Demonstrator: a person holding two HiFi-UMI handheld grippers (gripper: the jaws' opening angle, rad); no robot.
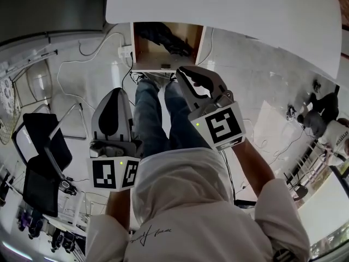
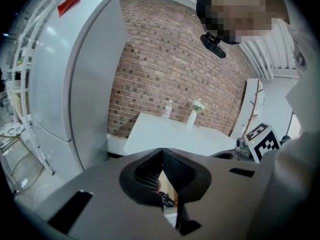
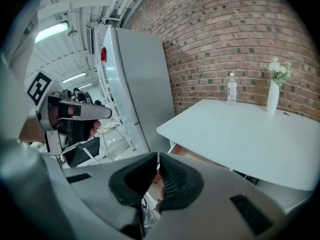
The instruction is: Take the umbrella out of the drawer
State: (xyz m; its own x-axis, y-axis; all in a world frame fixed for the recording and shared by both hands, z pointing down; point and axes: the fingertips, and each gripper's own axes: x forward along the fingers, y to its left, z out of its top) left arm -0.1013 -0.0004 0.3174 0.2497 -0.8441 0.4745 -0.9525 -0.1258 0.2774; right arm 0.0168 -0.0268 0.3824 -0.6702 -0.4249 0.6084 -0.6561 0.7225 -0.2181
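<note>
Head view. Steeply down onto an open wooden drawer (image 1: 140,42), slid out from under the white table (image 1: 229,15). Inside the drawer, across its back and right, a dark folded shape, judged to be the umbrella (image 1: 163,37). Left gripper (image 1: 116,91) below and left of the drawer, apart from it; right gripper (image 1: 183,70) just beside the drawer's front right corner. Legs (image 1: 155,113) in jeans directly before the drawer front. Cables (image 1: 92,56) and a power strip (image 1: 125,52) on the floor left of the drawer, a black chair (image 1: 41,146) farther left.

Left gripper view. Jaws pressed together at the tips, nothing between them. Below the tips, a sliver of the drawer's wood with something dark in it. Above the drawer, a bottle (image 2: 167,109) and a vase (image 2: 193,116) on the table top; a brick wall (image 2: 175,59) behind, a tall white cabinet (image 2: 80,84) to the left.

Right gripper view. Jaws likewise closed and empty, aimed toward the drawer below the table edge.

Handling, as a judgement: probably light, a stiff core wrapped in soft, slippery cloth. Grip across the firm middle or the handle, not loose fabric; handle end not discernible here. Open the jaws first. In the way: the overhanging table edge, the drawer walls, the legs close by.
</note>
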